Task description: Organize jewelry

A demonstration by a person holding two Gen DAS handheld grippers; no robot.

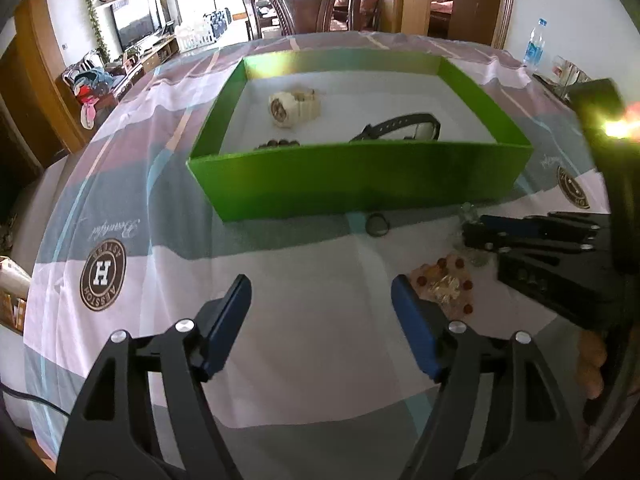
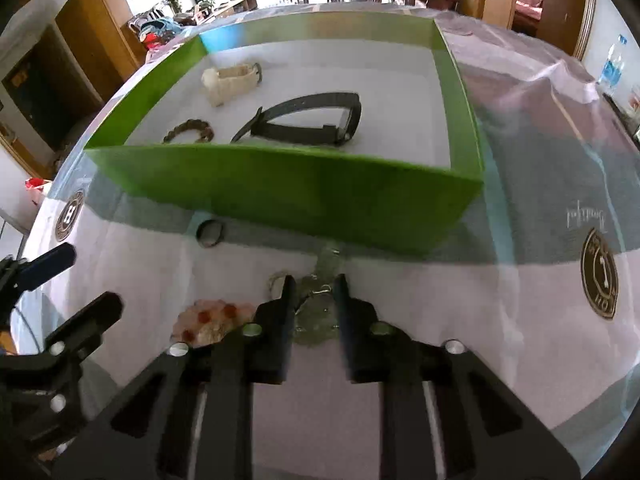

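Right wrist view shows your right gripper [image 2: 314, 294] tilted steeply down at centre frame, jaws narrowed around a pale green bracelet [image 2: 320, 320] lying on the cloth below the green box [image 2: 304, 192]; whether the pads bite yet is unclear. Pinch beads squarely before lifting. Your left gripper [image 1: 320, 320] hangs wide open, empty.

We see a green box [image 1: 360, 184] whose tall near wall blocks any low, level path to its floor; entry is from above. Inside, open floor lies at the right and far end, past a cream watch [image 1: 294, 107], black watch [image 2: 308, 120] and beaded bracelet [image 2: 188, 130]. Before the box, bare tablecloth [image 1: 304, 360] lies left of a dark ring [image 1: 377, 225] and pink beads [image 1: 448, 284].
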